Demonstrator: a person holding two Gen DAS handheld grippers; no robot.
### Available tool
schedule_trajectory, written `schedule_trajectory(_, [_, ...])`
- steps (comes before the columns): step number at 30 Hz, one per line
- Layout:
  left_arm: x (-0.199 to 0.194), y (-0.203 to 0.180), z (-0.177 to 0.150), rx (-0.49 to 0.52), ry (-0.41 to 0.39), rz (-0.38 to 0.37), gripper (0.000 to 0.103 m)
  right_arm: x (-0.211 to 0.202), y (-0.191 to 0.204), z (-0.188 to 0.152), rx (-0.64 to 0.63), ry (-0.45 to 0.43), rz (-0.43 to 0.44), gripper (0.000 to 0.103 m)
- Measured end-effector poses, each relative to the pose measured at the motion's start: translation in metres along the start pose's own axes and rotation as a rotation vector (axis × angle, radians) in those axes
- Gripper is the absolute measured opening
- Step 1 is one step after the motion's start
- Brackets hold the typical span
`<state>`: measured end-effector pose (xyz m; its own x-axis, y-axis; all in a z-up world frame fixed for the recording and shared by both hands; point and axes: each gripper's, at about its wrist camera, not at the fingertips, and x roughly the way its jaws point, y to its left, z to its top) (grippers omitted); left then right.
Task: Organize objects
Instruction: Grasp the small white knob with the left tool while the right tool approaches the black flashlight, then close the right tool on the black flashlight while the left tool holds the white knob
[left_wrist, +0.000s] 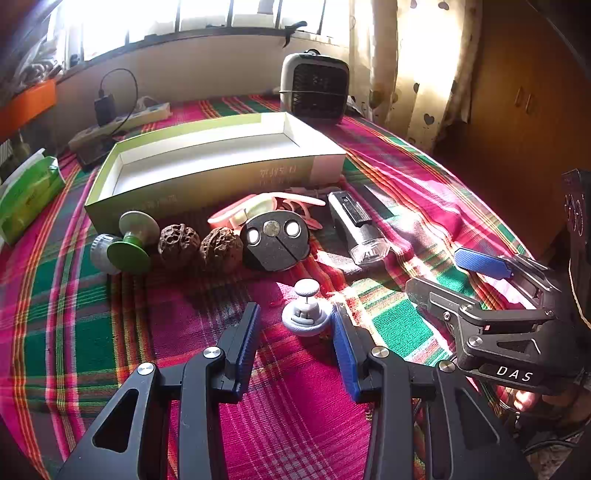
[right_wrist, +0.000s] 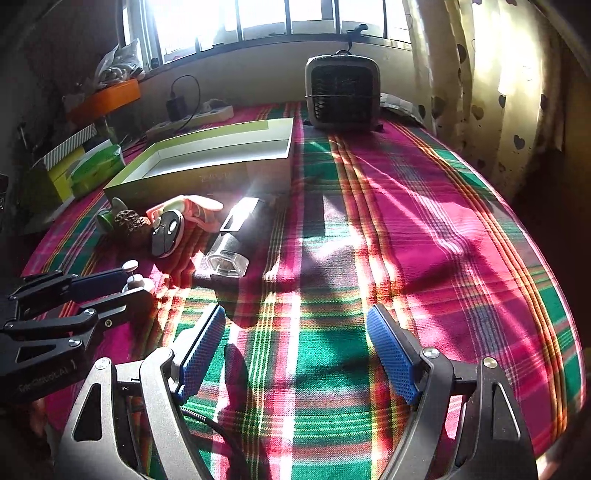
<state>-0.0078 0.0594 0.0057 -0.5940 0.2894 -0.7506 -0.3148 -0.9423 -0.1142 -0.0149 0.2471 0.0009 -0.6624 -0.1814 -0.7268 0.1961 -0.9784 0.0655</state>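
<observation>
Left-wrist view first: my left gripper (left_wrist: 295, 332) hangs low over the plaid cloth (left_wrist: 92, 332) with its fingers spread, and the small white knob-shaped piece (left_wrist: 306, 312) sits between the tips, close against the right pad; I can't tell whether it touches. Behind it runs a row in front of the open box (left_wrist: 207, 162): a green spool (left_wrist: 127, 243), two walnuts (left_wrist: 201, 245), a dark round gadget (left_wrist: 275, 240), a pink item (left_wrist: 255, 210) and a flashlight (left_wrist: 356, 227). I judge the knob light, rigid plastic, and smooth enough to squirt out of a pinch; I'd close across its broad round base, not the thin stem or cap, and keep it upright.

Right-wrist view: my right gripper (right_wrist: 295, 354) hovers over bare cloth with fingers spread wide, holding nothing. The left gripper shows at the left edge with the white piece at its tips, and the box, seemingly empty, lies beyond the row.
</observation>
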Motion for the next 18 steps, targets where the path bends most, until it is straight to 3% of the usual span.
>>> schedule_trajectory(5, [0.002,0.001,0.002,0.001,-0.005,0.024,0.025,0.002,0.002,0.001,-0.007,0.003,0.003,0.079])
schedule_trajectory(13, [0.000,0.006,-0.001,-0.014,-0.009,0.023,0.024,0.001,0.007,0.005,-0.025,-0.001,0.007,0.079])
schedule_trajectory(18, [-0.002,0.012,-0.002,-0.023,-0.012,0.043,0.024,0.002,0.011,0.014,-0.031,-0.005,0.022,0.074])
